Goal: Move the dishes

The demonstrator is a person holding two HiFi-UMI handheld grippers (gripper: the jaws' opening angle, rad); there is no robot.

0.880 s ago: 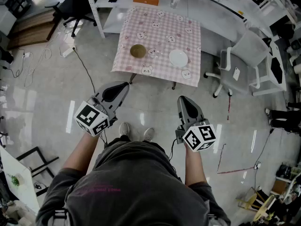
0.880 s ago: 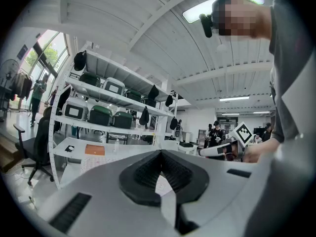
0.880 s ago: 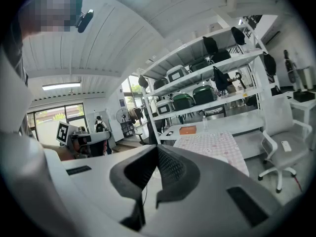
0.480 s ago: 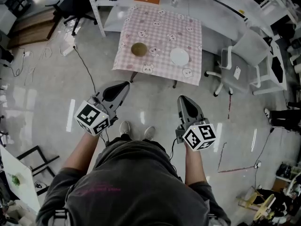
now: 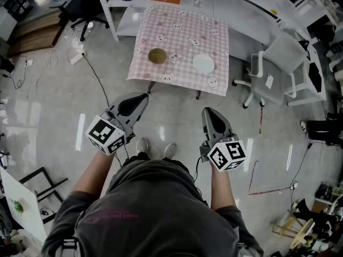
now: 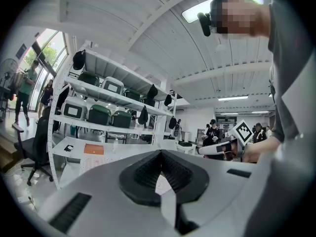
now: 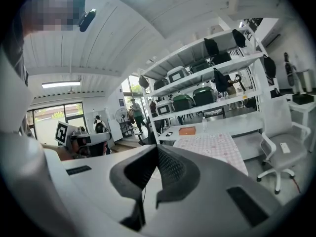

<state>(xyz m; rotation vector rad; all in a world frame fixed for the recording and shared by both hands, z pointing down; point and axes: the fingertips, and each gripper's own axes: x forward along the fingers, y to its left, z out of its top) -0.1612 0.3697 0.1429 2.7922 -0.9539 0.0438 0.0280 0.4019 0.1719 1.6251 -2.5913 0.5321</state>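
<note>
Grey left tool (image 5: 140, 98) and right tool (image 5: 209, 113) point forward, closed.

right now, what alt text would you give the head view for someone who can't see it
Seen from above, a person stands on a grey floor holding the left gripper and the right gripper shut and empty, short of a table draped in a pink checked cloth. On it sit a brown bowl, left, and a white plate, right.

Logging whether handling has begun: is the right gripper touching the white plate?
Apart. In the head view the right gripper hangs over the floor, with open floor between it and the table that bears the white plate.
</note>
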